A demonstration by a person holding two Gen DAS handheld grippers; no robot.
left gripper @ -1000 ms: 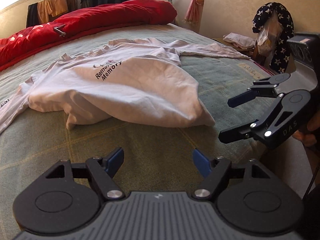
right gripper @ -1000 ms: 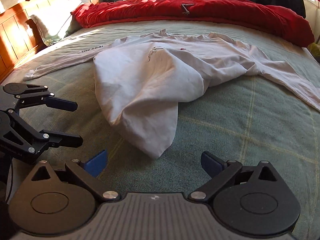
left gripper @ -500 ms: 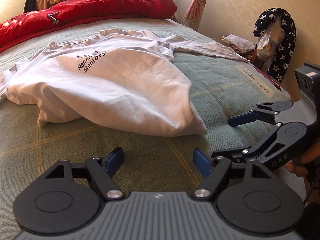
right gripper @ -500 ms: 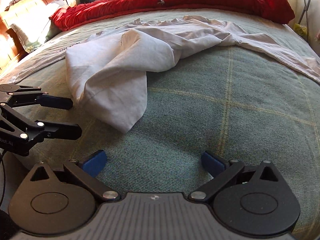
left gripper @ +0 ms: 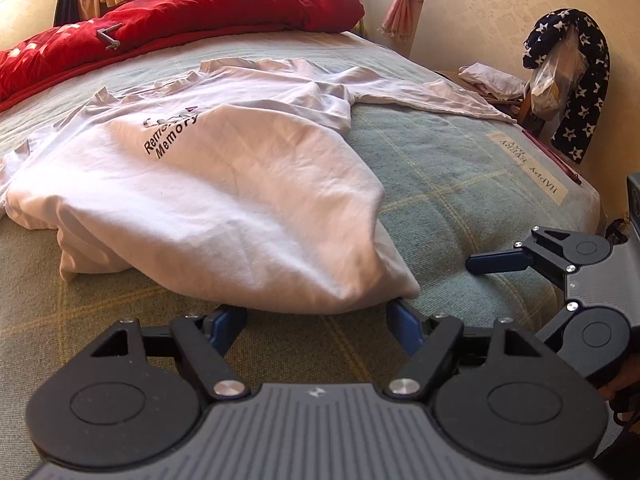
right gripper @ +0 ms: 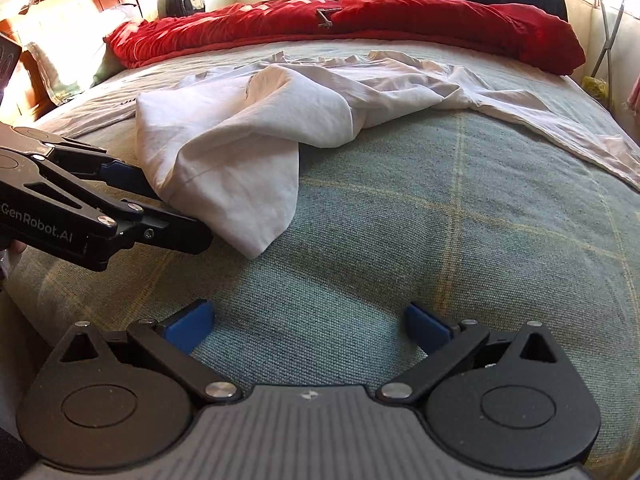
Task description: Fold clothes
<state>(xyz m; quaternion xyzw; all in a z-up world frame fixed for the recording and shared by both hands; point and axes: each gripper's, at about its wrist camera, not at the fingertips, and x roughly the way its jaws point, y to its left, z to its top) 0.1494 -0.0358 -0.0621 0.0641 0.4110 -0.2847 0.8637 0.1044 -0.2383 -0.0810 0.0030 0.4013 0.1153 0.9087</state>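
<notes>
Left wrist view shows a white shirt [left gripper: 224, 196] lying rumpled on the green bed cover [left gripper: 460, 184]. Its sleeves are spread out to the sides, and the bottom part is bunched up in a lump. The left gripper [left gripper: 316, 322] is right at the near hem of the shirt. Its jaws are wide apart with nothing pinched in them. One blue tip looks like it touches the cloth's corner, but the fold hides that spot, so it is hard to be sure. I think it sits low there so it can grab the hem and pull it flat.

From the right wrist view, the right gripper [right gripper: 308, 322] hangs over bare cover, beside the shirt's corner and apart from it. Its jaws are wide apart too, and they hold nothing. It is probably waiting to take the other side. A red quilt [right gripper: 400, 24] is piled along the far side of the bed.
</notes>
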